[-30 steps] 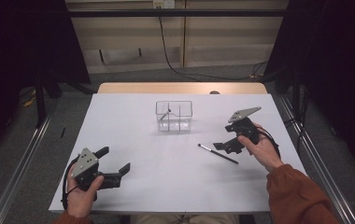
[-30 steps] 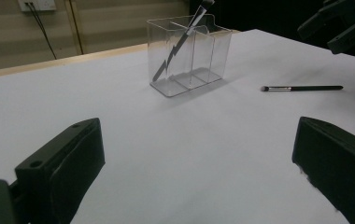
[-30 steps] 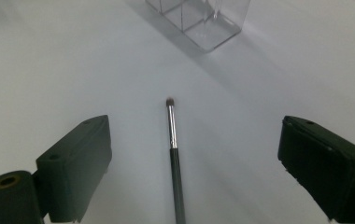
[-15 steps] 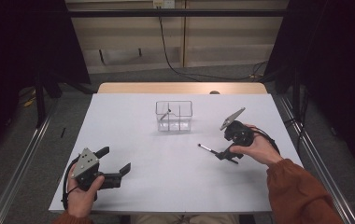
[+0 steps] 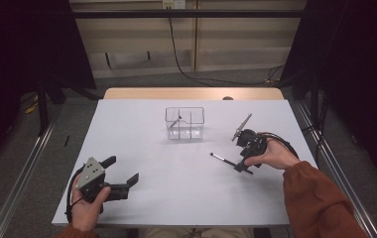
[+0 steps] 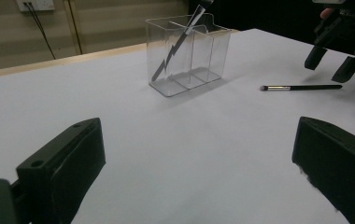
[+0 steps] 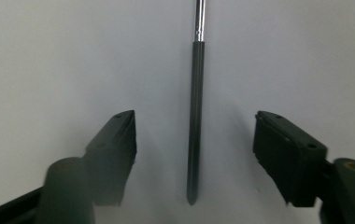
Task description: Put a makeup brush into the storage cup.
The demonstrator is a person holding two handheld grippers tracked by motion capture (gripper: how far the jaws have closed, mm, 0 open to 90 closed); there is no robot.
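1. Nearest the person, at the front left of the white surface (image 5: 176, 178), the left gripper (image 5: 127, 173) rests in a hand with its jaws spread wide and nothing between them; in the left gripper view the same gripper (image 6: 199, 163) shows bare surface between its two black jaws.
2. Farther in and to the right, the right gripper (image 5: 241, 167) is held low over the surface, tilted down onto the brush (image 5: 224, 159).
3. Its jaws have just been closing, yet a gap is left on each side: in the right gripper view the right gripper (image 7: 194, 154) straddles the dark handle of the brush (image 7: 195, 121), and neither pad touches it.
4. The brush lies flat on the surface, apart from the box, with its silver ferrule and tip pointing away from the gripper toward the middle of the surface; its handle end sits between the jaws.
5. Beyond both grippers, near the middle of the far half of the surface, stands a clear box (image 5: 185, 124) with partitions.
6. One thin stick (image 5: 175, 122) leans tilted in the box's left compartment; in the left gripper view it (image 6: 178, 44) pokes out above the rim.
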